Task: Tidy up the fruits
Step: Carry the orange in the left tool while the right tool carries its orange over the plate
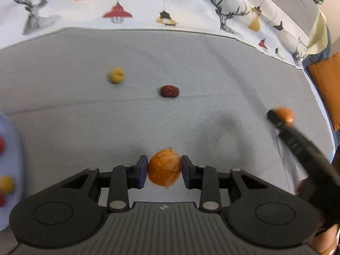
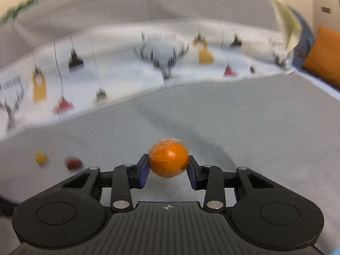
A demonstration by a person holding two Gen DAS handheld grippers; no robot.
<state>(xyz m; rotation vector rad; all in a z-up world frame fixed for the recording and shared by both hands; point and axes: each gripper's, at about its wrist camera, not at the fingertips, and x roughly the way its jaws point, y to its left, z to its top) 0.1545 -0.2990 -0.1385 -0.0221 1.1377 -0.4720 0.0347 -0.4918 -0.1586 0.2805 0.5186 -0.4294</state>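
Note:
My left gripper (image 1: 164, 171) is shut on a wrapped orange fruit (image 1: 164, 166) just above the grey cloth. My right gripper (image 2: 168, 167) is shut on a second orange fruit (image 2: 168, 158), held above the cloth; it also shows at the right of the left wrist view (image 1: 283, 114). A yellow fruit (image 1: 116, 75) and a dark red date (image 1: 170, 91) lie on the cloth ahead of the left gripper. They show blurred at the left of the right wrist view, the yellow fruit (image 2: 40, 157) and the date (image 2: 74, 163).
A pale blue plate (image 1: 10, 170) with red and yellow fruits sits at the left edge. A white cloth with deer and lamp prints (image 1: 148, 4) lies beyond the grey cloth (image 1: 212, 74). An orange cushion (image 1: 327, 80) is at the far right.

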